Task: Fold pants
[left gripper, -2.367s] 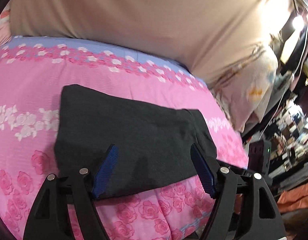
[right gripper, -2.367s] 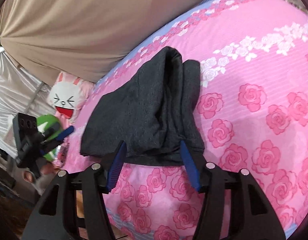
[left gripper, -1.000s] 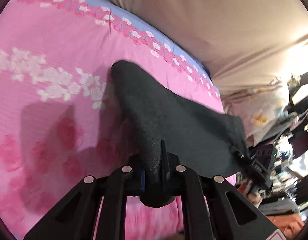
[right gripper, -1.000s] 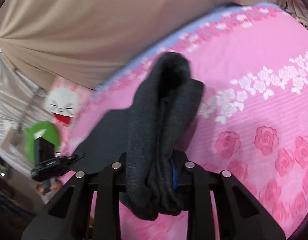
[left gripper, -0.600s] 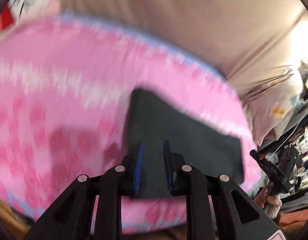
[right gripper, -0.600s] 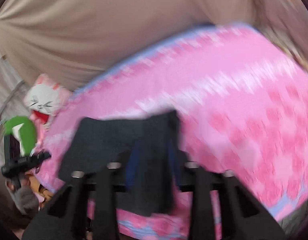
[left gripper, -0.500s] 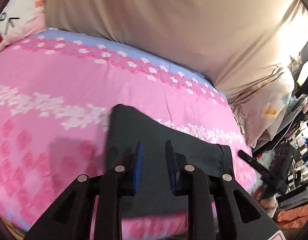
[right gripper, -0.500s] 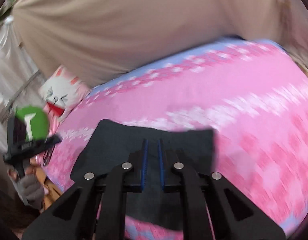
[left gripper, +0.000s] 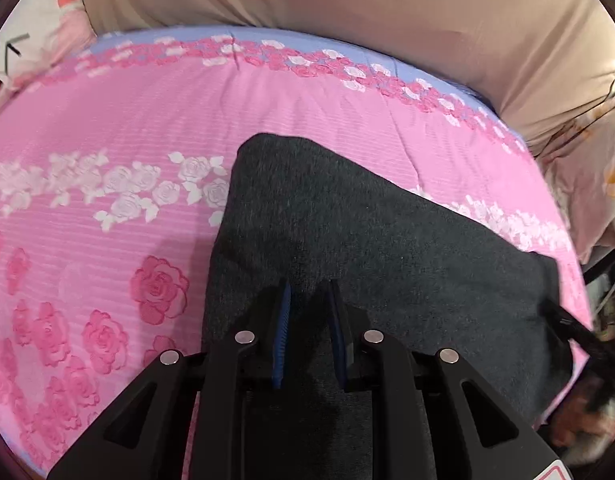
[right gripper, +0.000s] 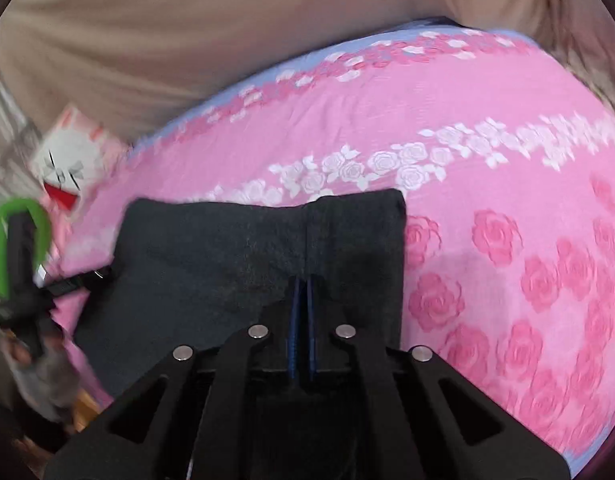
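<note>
The dark grey pants (left gripper: 367,240) lie folded flat in a rough rectangle on the pink rose-print bed cover (left gripper: 107,120). My left gripper (left gripper: 308,286) hovers over their near part. Its blue pads stand a small gap apart and are closing, with no cloth between them. In the right wrist view the pants (right gripper: 227,248) fill the lower left of the cover (right gripper: 507,160). My right gripper (right gripper: 303,280) is over their near right part, shut to a thin slit and gripping nothing.
A beige drape (left gripper: 347,8) hangs behind the bed. A cartoon-face pillow (right gripper: 67,168) lies at the bed's left end and a patterned pillow (left gripper: 595,168) at its right end. The green handle (right gripper: 11,240) of the other tool and a hand (right gripper: 27,352) show at the left edge.
A second ago both grippers held up bunched pants cloth. They have let it go, and the pants now lie flat. Both cameras swung and steadied over them.
</note>
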### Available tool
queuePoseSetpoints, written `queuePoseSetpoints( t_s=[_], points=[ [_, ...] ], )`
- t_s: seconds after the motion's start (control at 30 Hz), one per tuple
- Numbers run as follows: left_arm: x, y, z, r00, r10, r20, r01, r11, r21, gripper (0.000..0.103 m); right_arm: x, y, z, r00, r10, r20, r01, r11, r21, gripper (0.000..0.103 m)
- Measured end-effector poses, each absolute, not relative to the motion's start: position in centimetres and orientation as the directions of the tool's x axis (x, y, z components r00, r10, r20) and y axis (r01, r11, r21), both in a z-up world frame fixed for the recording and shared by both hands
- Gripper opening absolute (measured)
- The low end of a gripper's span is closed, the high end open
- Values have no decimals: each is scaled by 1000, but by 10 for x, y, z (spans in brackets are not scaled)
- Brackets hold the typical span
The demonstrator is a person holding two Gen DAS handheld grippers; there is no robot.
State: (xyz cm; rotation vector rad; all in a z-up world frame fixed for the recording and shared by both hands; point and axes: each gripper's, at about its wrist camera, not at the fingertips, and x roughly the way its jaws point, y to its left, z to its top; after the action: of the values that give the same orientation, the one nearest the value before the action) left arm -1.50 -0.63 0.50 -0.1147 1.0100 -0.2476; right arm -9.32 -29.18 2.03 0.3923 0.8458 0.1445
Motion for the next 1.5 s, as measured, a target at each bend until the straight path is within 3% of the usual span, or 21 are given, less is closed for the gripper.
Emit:
queuePoseSetpoints(
  t_s=[0.07,0.17,0.23,0.47,0.57,0.67,0.7,0.73,0.8,0.83,0.9,1.0,1.13,1.17,1.2,1.23,1.27,1.3,1.4,1.5],
  points=[
    [-25,-10,7,515,-227,-826,166,972,-164,20,-114,-284,42,695,282,-661,-42,934,355,8],
    [-32,-16,6,527,-194,-828,179,977,-115,24,-125,-281,27,649,251,-718,-30,952,305,21],
    [-34,-19,5,536,-180,-825,181,979,-96,24,-116,-284,2,615,249,-749,-2,949,314,20],
    [-44,-22,8,541,-163,-825,188,980,-70,27,-134,-283,30,667,257,-699,-22,945,326,24],
    [-48,-22,7,541,-162,-825,187,980,-69,28,-137,-285,8,627,253,-737,-20,951,309,22],
    [-53,-20,9,539,-171,-825,190,979,-79,30,-145,-295,16,646,293,-705,16,918,396,22],
    [-58,-12,13,536,-211,-817,197,973,-122,35,-150,-298,22,658,288,-696,26,915,403,26],
    [-62,-2,17,531,-260,-807,202,963,-178,43,-155,-302,27,668,279,-689,31,916,401,41],
    [-70,28,23,522,-372,-768,192,928,-319,77,-166,-311,31,681,248,-689,54,921,386,66],
    [-73,44,23,520,-402,-753,166,913,-373,86,-170,-318,30,683,257,-684,60,913,403,69],
    [-78,79,17,524,-426,-737,84,888,-453,89,-170,-323,20,666,321,-673,55,879,473,70],
    [-79,104,-3,493,-474,-730,23,845,-534,89,-156,-327,-4,609,450,-654,43,804,593,81],
    [-81,97,-11,474,-561,-679,76,794,-603,89,-142,-316,-18,586,511,-629,11,771,636,85],
    [-78,88,-14,441,-614,-654,109,761,-640,88,-136,-312,-17,584,519,-624,2,768,641,85],
    [-75,82,-17,416,-642,-644,127,742,-658,82,-131,-309,-18,588,513,-625,-2,774,633,78],
    [-69,70,-20,372,-678,-634,164,720,-674,68,-123,-306,-20,586,509,-630,-8,781,624,65],
    [-65,64,-21,357,-673,-648,170,729,-663,46,-117,-305,-21,590,505,-630,2,779,627,54],
    [-61,56,-20,362,-625,-692,161,773,-613,23,-112,-305,-22,585,516,-626,8,768,640,35],
    [-69,57,-6,365,-632,-684,184,769,-612,15,-120,-305,-9,592,514,-621,-2,771,637,30],
    [-91,64,5,326,-654,-682,204,753,-625,15,-141,-302,-4,555,539,-633,-18,769,639,31]
  ],
)
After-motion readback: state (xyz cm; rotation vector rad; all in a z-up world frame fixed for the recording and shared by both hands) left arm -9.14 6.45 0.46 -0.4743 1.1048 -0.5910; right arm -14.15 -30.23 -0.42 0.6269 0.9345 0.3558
